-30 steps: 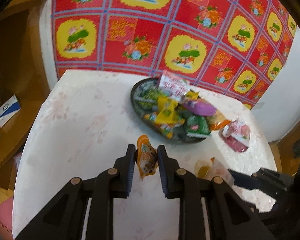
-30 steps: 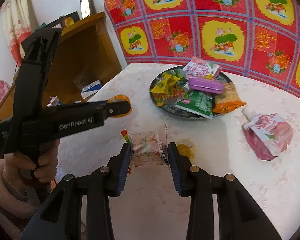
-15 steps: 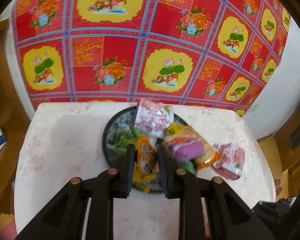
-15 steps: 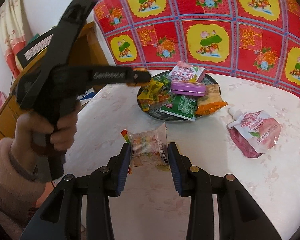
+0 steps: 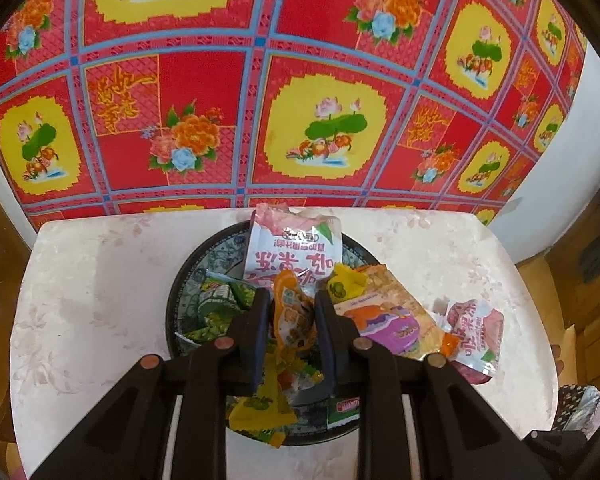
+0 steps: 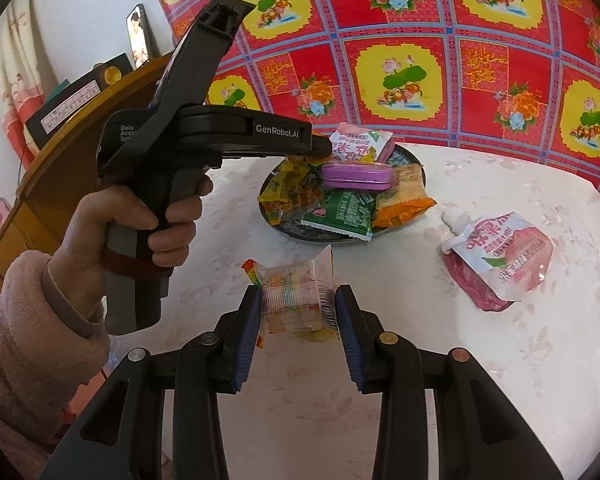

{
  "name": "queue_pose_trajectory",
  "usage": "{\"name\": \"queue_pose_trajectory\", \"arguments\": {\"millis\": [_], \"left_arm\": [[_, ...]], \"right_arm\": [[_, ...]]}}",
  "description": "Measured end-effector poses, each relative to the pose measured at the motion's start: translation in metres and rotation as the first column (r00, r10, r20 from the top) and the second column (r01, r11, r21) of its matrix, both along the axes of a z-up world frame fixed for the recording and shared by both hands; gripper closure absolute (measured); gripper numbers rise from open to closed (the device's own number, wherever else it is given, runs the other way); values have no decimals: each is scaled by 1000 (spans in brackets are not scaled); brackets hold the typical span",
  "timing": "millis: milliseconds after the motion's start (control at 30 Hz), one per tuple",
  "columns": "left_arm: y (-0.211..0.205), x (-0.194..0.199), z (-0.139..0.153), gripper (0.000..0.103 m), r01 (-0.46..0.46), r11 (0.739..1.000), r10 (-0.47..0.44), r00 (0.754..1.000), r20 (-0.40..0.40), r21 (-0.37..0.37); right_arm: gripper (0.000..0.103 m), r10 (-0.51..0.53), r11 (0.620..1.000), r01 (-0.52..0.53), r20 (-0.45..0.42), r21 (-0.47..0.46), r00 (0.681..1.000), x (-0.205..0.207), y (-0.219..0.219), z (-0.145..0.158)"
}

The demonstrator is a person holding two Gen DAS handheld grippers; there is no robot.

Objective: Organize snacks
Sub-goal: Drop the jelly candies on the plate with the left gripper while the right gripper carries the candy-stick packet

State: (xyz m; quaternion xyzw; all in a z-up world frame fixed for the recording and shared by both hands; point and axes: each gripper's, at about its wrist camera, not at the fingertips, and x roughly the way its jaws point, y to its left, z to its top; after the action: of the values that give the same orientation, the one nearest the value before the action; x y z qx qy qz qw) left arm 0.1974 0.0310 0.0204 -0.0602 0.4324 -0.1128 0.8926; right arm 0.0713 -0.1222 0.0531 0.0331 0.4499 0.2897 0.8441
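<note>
Over plate [image 5: 188,280], left gripper [image 5: 291,322] jaws clamp orange packet [image 5: 294,320], hiding snacks beneath; right gripper [image 6: 298,308] jaws grip clear packet [image 6: 296,300].

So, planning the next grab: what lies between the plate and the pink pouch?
Only bare tabletop separates the plate and pink pouch, per the right wrist view.

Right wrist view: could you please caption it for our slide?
Right gripper holds a clear candy packet above the table; left gripper reaches over the snack plate.
</note>
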Motion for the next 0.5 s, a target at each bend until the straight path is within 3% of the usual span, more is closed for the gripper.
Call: {"name": "queue_pose_trajectory", "arguments": {"millis": [100,167,500], "left_arm": [[0,1,-1,78,-4,1000,4,1000,-4,3],[0,2,-2,71,-8,1000,8,1000,-8,5],[3,-7,9,68,-17,1000,17,1000,10,-3]], "right_arm": [[64,-6,1000,6,-3,2,1000,1,-1,-1],[64,-8,1000,8,-5,2,1000,1,-1,-2],[64,-15,1000,15,3,-5,1000,9,-2,-2]]}}
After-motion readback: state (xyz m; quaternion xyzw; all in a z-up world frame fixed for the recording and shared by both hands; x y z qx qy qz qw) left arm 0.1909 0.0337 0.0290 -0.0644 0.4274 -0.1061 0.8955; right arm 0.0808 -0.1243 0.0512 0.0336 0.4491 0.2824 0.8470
